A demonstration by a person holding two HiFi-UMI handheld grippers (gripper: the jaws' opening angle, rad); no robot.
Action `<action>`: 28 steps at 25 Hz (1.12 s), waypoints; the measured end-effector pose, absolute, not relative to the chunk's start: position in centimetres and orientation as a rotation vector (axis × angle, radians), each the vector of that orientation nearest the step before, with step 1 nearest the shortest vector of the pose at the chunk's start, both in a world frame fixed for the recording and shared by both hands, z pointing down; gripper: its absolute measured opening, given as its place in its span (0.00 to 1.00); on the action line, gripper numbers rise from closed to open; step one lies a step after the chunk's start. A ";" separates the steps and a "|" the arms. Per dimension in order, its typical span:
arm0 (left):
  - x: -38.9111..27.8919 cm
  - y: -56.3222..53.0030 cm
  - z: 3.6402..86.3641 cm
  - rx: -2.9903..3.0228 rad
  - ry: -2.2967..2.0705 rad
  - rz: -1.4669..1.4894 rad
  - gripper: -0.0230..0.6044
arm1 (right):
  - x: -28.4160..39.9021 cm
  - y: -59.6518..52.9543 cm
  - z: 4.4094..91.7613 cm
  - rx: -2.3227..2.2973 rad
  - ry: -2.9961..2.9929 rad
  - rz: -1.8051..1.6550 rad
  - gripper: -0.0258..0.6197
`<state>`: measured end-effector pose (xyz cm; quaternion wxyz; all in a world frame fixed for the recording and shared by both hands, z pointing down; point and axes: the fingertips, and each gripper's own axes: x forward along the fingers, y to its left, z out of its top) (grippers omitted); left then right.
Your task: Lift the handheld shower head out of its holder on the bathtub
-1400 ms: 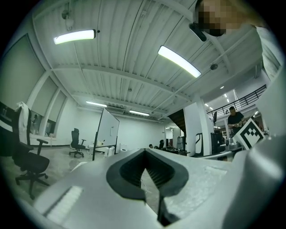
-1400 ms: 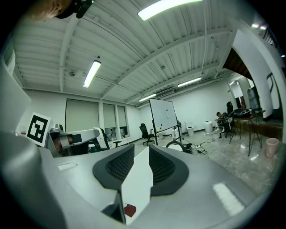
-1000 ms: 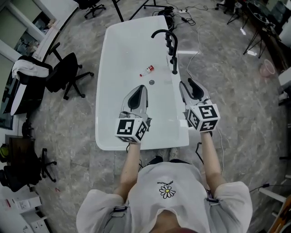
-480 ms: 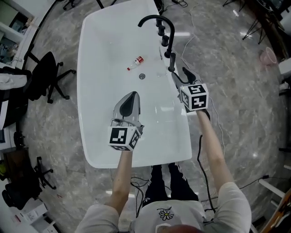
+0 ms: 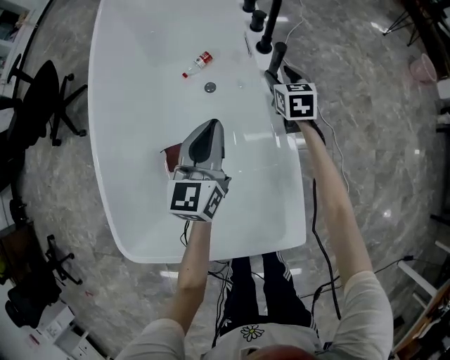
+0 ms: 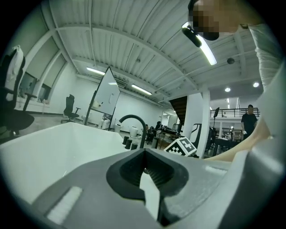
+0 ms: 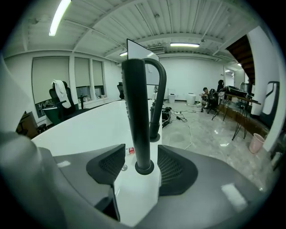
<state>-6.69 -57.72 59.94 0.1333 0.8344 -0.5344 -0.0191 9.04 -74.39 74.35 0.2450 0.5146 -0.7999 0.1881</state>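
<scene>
Head view, room: grey marbled floor (image 5: 373,140) all round, with office chairs (image 5: 49,91) off your left side and a pink bucket (image 5: 424,67) far on your right.
Head view, bathtub: the white bathtub (image 5: 140,105) runs away from you. In its basin are a drain (image 5: 209,87) and a small bottle (image 5: 197,63) lying on its side, the two apart.
Head view, right rim: a row of black fittings (image 5: 258,17) stands here. The shower head (image 5: 280,52) is the post nearest you, upright.
Head view, left gripper: your left gripper (image 5: 209,129) hangs over the middle of the basin, well apart from the rim fittings.
Head view, right gripper: your right gripper (image 5: 280,70) is at the right rim with its tips at the shower head.
Head view, open room: the basin is bare between your two grippers. A cable (image 5: 330,133) trails on the floor just outside the right rim.
Left gripper view, jaws: their tips meet and nothing is between them.
Left gripper view, ahead: the white tub wall, the arched faucet (image 6: 134,129) and a whiteboard (image 6: 106,96) behind it.
Right gripper view, jaws: wide apart. The shower head stands between the ribbed pads, with a narrow gap on each side and neither pad touching it.
Right gripper view, holder: the handle sits upright in its round holder (image 7: 144,168) on the rim, with the faucet close behind.
Right gripper view, room: a chair draped with a white cloth (image 7: 59,91) on the left, open floor on the right.
</scene>
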 end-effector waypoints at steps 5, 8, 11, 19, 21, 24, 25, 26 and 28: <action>-7.6 -58.0 61.2 2.390 -1.562 -0.074 0.04 | 8.7 -76.1 76.1 1.423 -2.126 0.488 0.30; -8.7 -57.7 61.6 2.380 -1.580 -0.046 0.04 | 8.5 -76.4 76.4 1.435 -2.098 0.456 0.28; -9.7 -57.6 61.7 2.363 -1.602 -0.031 0.04 | 8.6 -76.3 76.6 1.411 -2.079 0.445 0.28; -11.2 -58.2 58.3 2.351 -1.664 -0.101 0.04 | 7.8 -78.0 69.1 1.493 -2.174 0.313 0.28; -11.2 -58.2 56.2 2.366 -1.668 -0.134 0.04 | 7.1 -77.8 66.1 1.489 -2.192 0.259 0.28; -11.3 -58.0 52.2 2.405 -1.695 -0.164 0.04 | 6.4 -77.5 60.2 1.513 -2.235 0.197 0.28; -11.5 -57.7 50.7 2.405 -1.706 -0.173 0.04 | 6.3 -77.1 57.8 1.529 -2.254 0.183 0.28; -11.6 -57.4 49.0 2.403 -1.716 -0.190 0.04 | 6.2 -76.6 55.3 1.542 -2.271 0.168 0.28; -11.6 -56.9 45.0 2.426 -1.739 -0.228 0.04 | 6.2 -75.8 49.9 1.567 -2.304 0.116 0.28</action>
